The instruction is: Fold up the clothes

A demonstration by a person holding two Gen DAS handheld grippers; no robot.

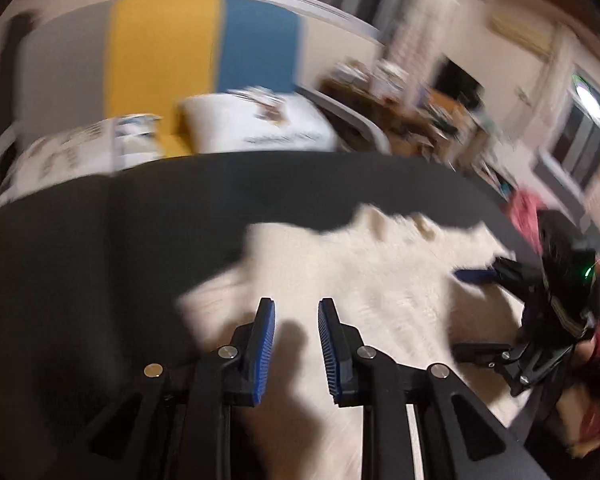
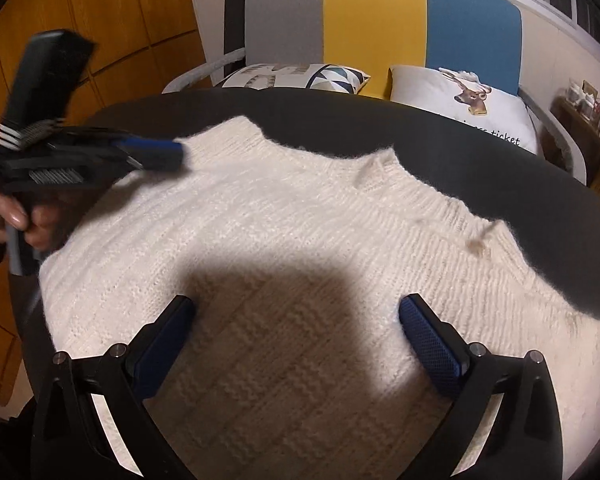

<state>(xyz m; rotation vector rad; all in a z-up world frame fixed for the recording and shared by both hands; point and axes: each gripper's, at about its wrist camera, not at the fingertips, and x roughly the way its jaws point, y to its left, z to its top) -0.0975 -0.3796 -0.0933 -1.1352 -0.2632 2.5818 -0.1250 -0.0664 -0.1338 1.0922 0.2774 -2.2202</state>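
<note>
Counted on the round dark table (image 2: 480, 168): one white knit sweater (image 2: 300, 232), spread flat. One table only.

Grippers: two. Left gripper (image 1: 296, 312), two blue-padded fingers, narrow gap, nothing between. Right gripper (image 2: 298, 312), two fingers, spread wide above the sweater.

Behind the table: one sofa (image 2: 374, 12) with three colour panels (grey, yellow, blue). Cushions on it: two — one geometric-print cushion (image 2: 300, 76), one deer-print cushion (image 2: 464, 104).

Hands seen: one, on the left gripper's handle (image 2: 20, 216).

Both wrist views close above sweater (image 2: 300, 216), facing sofa (image 2: 380, 16)
</note>
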